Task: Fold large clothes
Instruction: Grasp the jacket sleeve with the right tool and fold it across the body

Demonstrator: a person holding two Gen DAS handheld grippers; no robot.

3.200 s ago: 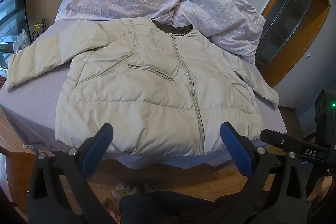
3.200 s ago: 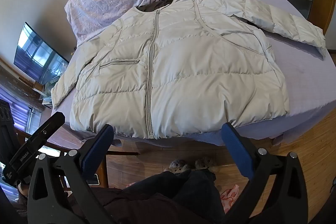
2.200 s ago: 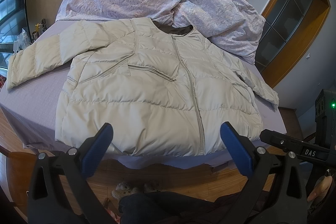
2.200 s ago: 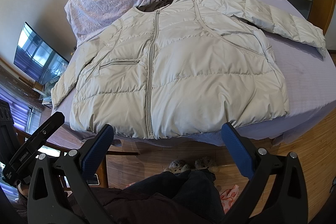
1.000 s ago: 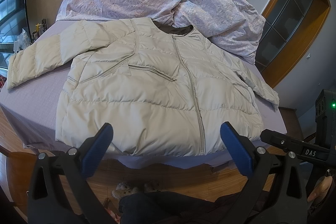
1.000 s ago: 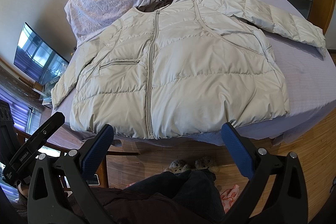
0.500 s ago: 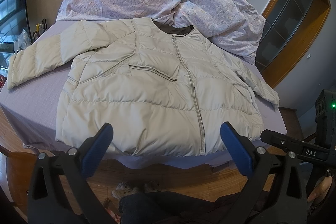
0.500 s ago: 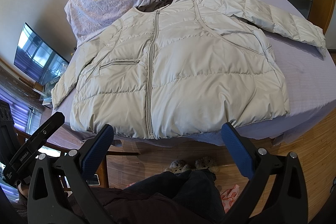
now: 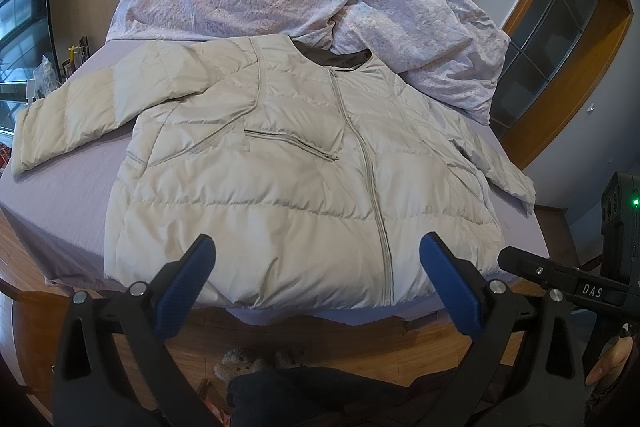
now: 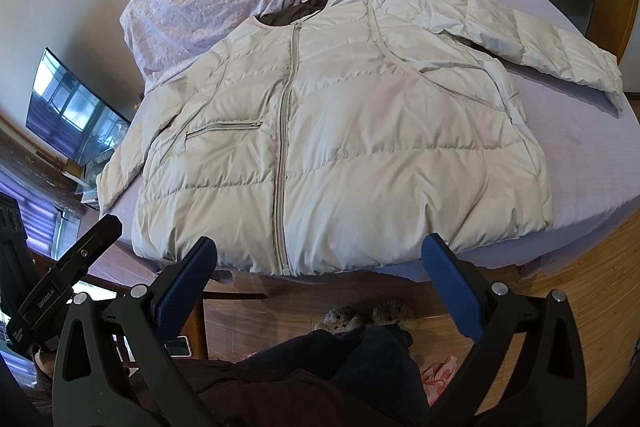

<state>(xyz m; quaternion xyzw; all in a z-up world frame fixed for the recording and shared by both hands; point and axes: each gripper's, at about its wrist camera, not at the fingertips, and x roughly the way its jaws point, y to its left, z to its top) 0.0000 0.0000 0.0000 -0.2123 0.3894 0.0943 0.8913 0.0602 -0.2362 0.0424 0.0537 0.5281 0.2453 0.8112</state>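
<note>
Step in hand, judged: first fold not begun. A sleeve is best pinched near the cuff, then laid across the chest.
Left gripper (image 9: 314, 269): spread, empty.
Right gripper (image 10: 318, 267): spread, empty.
Jacket (image 9: 288, 187): beige, quilted, zipped, laid flat face-up on the bed (image 9: 52, 195), sleeves spread, hem at the near edge.

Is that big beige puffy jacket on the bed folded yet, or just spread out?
Spread out. The beige quilted jacket lies flat, front up and zipped, with both sleeves stretched sideways across the lilac bedsheet.
</note>
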